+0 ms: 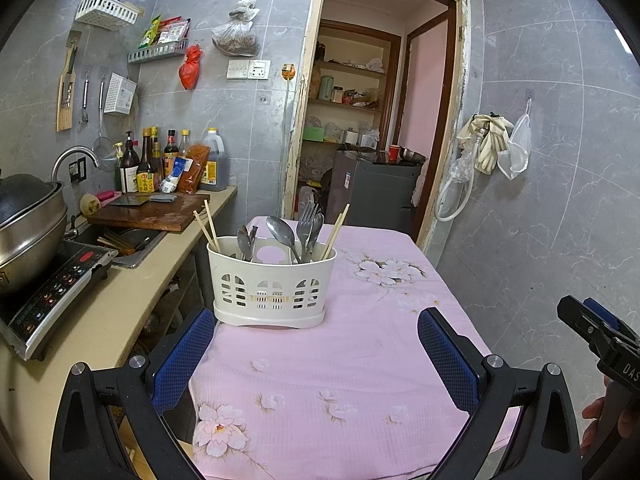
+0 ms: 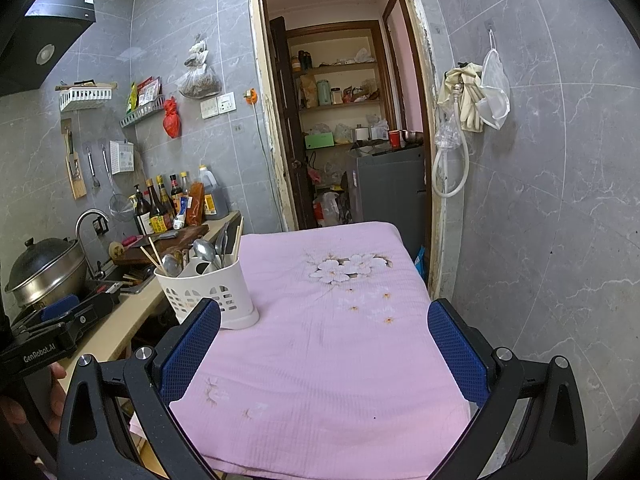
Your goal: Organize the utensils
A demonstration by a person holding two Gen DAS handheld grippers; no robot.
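A white slotted utensil caddy point(image 1: 272, 288) stands on the pink flowered tablecloth point(image 1: 340, 380), near the table's left edge. It holds spoons point(image 1: 280, 232), a fork point(image 1: 306, 220) and wooden chopsticks point(image 1: 208, 228) in separate compartments. The caddy also shows in the right wrist view point(image 2: 208, 292) at the left, with its spoons point(image 2: 204, 250). My left gripper point(image 1: 316, 352) is open and empty, just short of the caddy. My right gripper point(image 2: 324, 344) is open and empty over the tablecloth point(image 2: 340, 340), to the right of the caddy.
A counter point(image 1: 120, 300) runs along the left with an induction cooker point(image 1: 52, 296), a steel pot point(image 1: 28, 232), a sink, a cutting board point(image 1: 148, 212) and bottles point(image 1: 160, 160). An open doorway point(image 1: 372, 120) lies behind the table. A tiled wall point(image 1: 560, 160) runs along the right.
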